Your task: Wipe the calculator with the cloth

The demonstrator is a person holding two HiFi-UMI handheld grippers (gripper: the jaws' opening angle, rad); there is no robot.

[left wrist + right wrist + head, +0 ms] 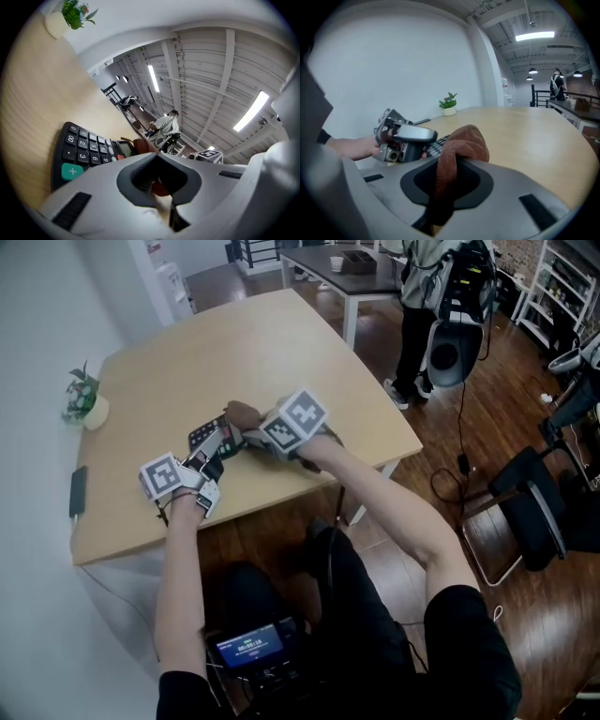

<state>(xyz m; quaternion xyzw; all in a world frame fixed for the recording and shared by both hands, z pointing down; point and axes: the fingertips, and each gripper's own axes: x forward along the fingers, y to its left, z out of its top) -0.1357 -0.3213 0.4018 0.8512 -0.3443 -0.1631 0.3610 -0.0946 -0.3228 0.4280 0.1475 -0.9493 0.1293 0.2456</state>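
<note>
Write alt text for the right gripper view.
A brown cloth is pinched in the right gripper, above a wooden table. Beyond, the left gripper sits at a black calculator; a potted plant stands by the white wall.

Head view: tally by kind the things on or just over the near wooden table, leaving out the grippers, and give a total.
calculator: 1
brown cloth: 1
potted plant: 1
dark flat device: 1
Total: 4

The black calculator [208,435] lies flat on the pale wooden desk [234,343], keys up, with one green plus key. The rust-brown terry cloth [461,145], bunched and pinched in the right tool [440,206], sits at the calculator's display end.
</note>
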